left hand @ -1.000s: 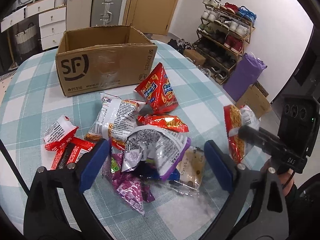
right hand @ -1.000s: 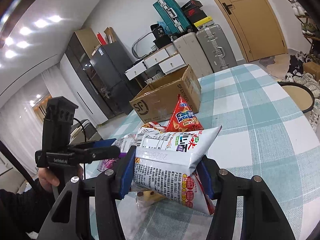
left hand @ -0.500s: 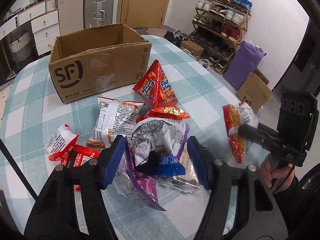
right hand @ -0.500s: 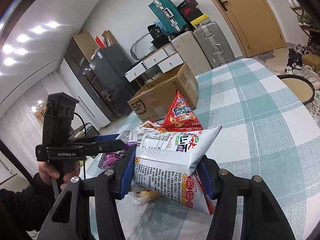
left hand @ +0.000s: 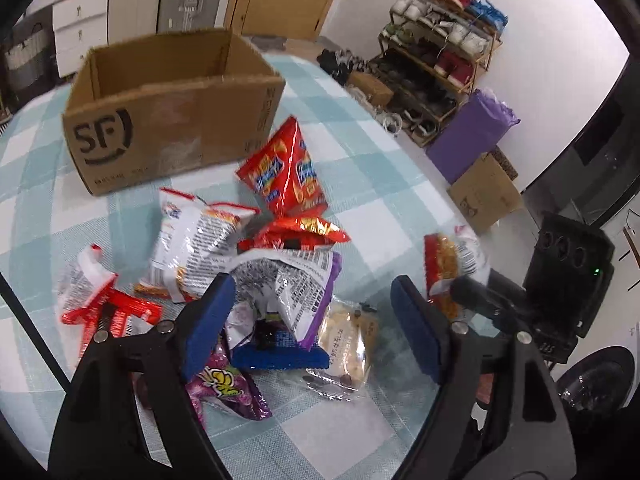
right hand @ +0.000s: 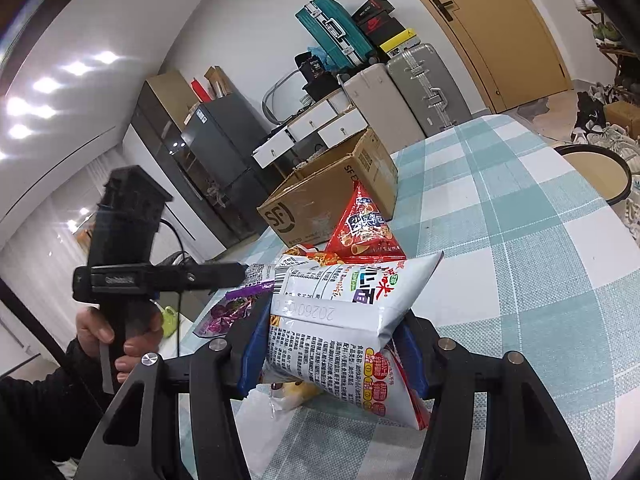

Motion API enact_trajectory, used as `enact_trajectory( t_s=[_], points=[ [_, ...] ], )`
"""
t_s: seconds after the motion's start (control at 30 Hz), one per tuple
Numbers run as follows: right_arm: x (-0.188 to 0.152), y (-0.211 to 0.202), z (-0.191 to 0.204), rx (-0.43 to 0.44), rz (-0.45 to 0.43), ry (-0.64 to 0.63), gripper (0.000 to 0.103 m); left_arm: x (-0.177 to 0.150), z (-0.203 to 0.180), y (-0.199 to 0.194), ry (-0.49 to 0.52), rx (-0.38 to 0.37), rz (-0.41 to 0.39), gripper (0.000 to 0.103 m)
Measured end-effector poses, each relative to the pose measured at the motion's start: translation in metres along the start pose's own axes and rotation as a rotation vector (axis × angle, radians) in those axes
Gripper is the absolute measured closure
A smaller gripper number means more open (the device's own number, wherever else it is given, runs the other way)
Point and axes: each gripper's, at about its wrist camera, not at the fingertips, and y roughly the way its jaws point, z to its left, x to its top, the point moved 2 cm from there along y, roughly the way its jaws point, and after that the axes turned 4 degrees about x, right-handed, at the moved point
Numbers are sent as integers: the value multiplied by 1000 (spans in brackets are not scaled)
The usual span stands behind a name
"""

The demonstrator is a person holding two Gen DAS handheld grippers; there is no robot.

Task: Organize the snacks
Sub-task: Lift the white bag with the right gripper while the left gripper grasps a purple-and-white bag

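A pile of snack packs lies on the checked tablecloth in front of an open cardboard box. My left gripper hovers over the pile, its jaws opening. A crumpled silver and purple bag sits between them; the left pad is near it, the right pad stands clear. Around it lie a red triangular bag, a white bag, a biscuit pack and a purple candy bag. My right gripper is shut on a white and red noodle snack bag, held above the table.
A shoe rack, a purple bag and a small carton stand on the floor beyond the table's right edge. Suitcases and drawers line the far wall. A round stool is beside the table.
The left jaws narrowed over the silver and purple bag, then spread again, and the gripper tipped a little further down toward the pile. The right gripper keeps its bag still.
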Motion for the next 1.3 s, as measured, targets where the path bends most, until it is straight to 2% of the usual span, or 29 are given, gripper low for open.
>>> enact_trajectory(
  t_s=[0.1,0.33,0.53,0.57,0.63,0.97,1.3],
  points=[
    [-1,0,0,5,-3,0,46,-2,-2,12,19,19,14,25],
    [-2,1,-2,11,-2,0,46,-5,-3,20,54,78,13,55],
    [-2,2,-4,10,-2,6,46,-6,6,19,18,79,4,61],
    [-2,2,-4,10,-1,6,46,-6,9,18,8,75,0,66],
    [-2,2,-5,9,0,6,46,-7,12,14,-5,69,-15,69],
    [-2,2,-5,3,3,7,46,-12,25,8,-56,36,-27,78],
    [-1,4,-8,-11,8,7,46,-15,18,-9,-43,20,-74,84]
  ],
)
